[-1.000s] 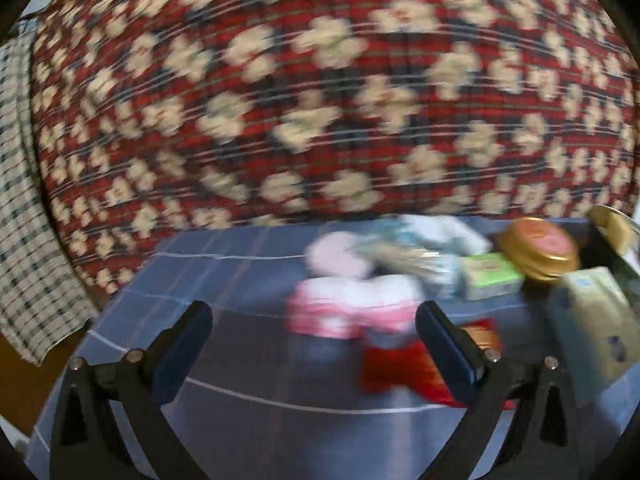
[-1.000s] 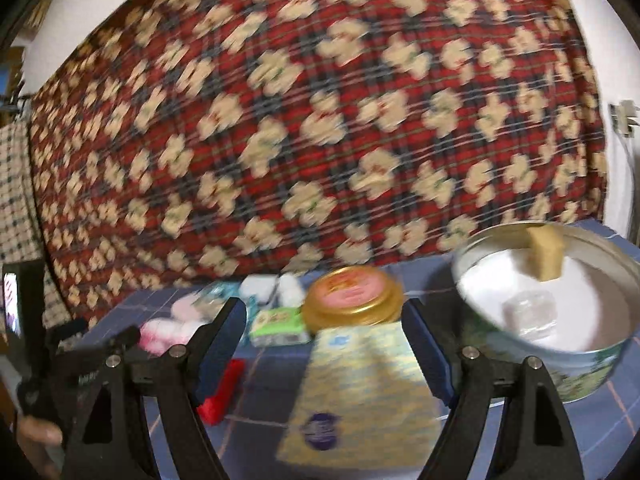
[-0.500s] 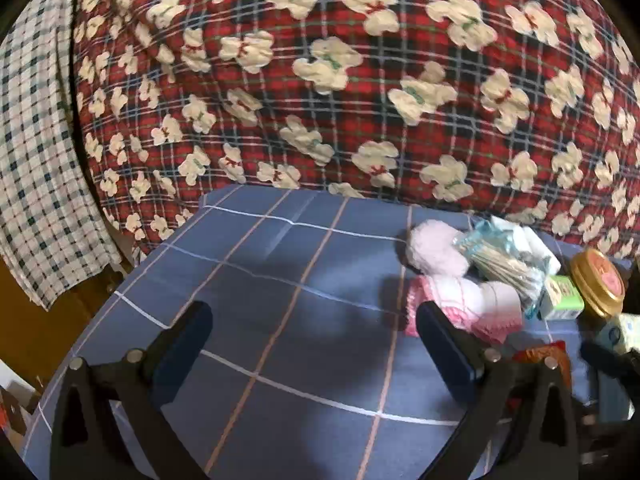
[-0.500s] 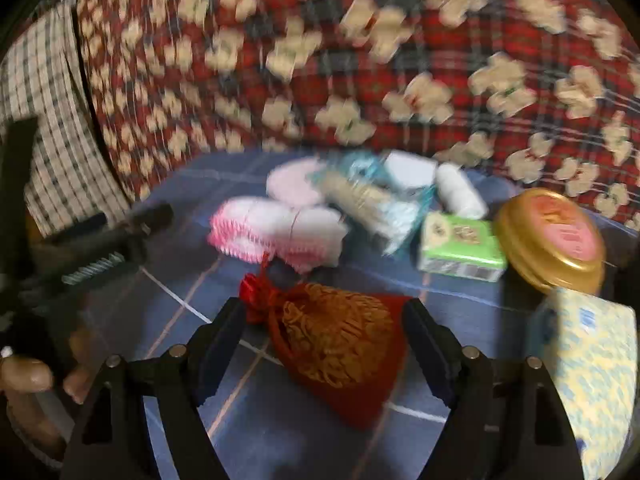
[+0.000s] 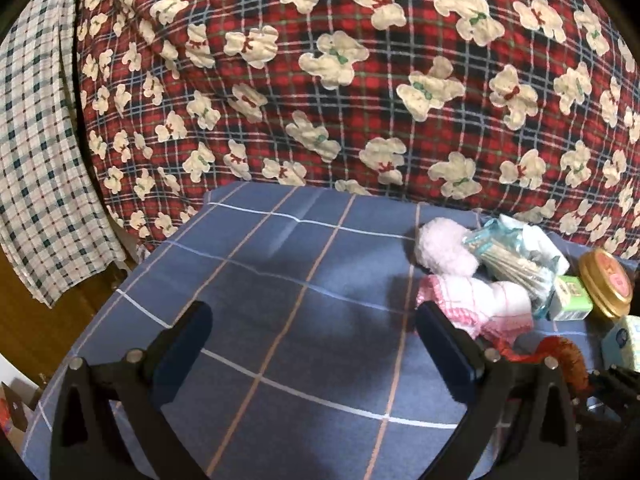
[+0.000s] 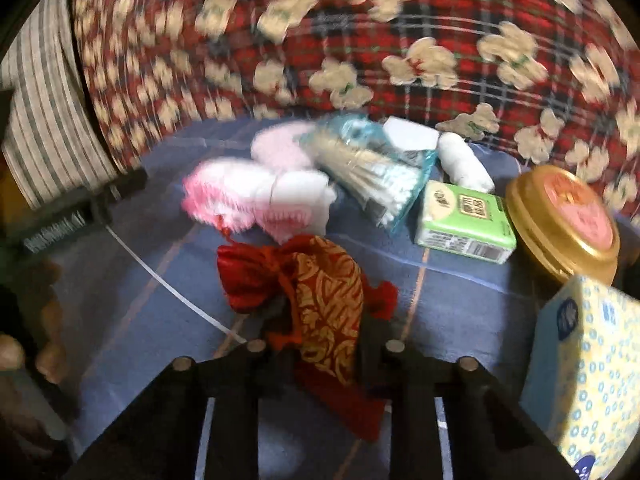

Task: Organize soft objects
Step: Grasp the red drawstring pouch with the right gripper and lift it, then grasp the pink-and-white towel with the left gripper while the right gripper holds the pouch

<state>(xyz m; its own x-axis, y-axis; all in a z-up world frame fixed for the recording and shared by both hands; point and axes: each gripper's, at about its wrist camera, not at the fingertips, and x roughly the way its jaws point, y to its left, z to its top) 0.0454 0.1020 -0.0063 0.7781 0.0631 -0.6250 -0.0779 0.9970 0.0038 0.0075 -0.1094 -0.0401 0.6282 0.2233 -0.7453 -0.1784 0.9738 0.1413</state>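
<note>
A: The right hand-held gripper (image 6: 320, 344) has its jaws drawn together on the red-and-gold drawstring pouch (image 6: 320, 304), pinching the cloth near the middle. The view is blurred, so I can't tell whether the pouch is clear of the worktop (image 5: 280, 320) or touching it.

B: And the left hand-held gripper (image 5: 312, 344)?

A: Jaws spread wide, nothing between them. It hovers over bare blue checked cloth, to the left of the pouch.

B: So which step is this?

A: I judge it the pick-up of the first soft thing. The pouch is gripped, and the rest of the heap lies untouched beyond it.

B: What lies around the pouch?

A: Just behind it, the pink-and-white knitted bundle (image 6: 256, 200); behind that, a pale pink fluffy puff (image 6: 280, 148). Behind and to the right of the pouch, a bag of cotton swabs (image 6: 372, 172), a white roll (image 6: 464, 164), a green tissue packet (image 6: 464, 220) and a gold round tin lid (image 6: 564, 220). Close on the pouch's right stands a yellow dotted tissue box (image 6: 588, 372).

B: What does the next move call for?

A: Probably lifting the pouch without its dangling cloth dragging the knitted bundle, then carrying it to wherever the soft things are gathered. No such spot shows here. The limp fabric could slip, so a firm grip matters.
</note>
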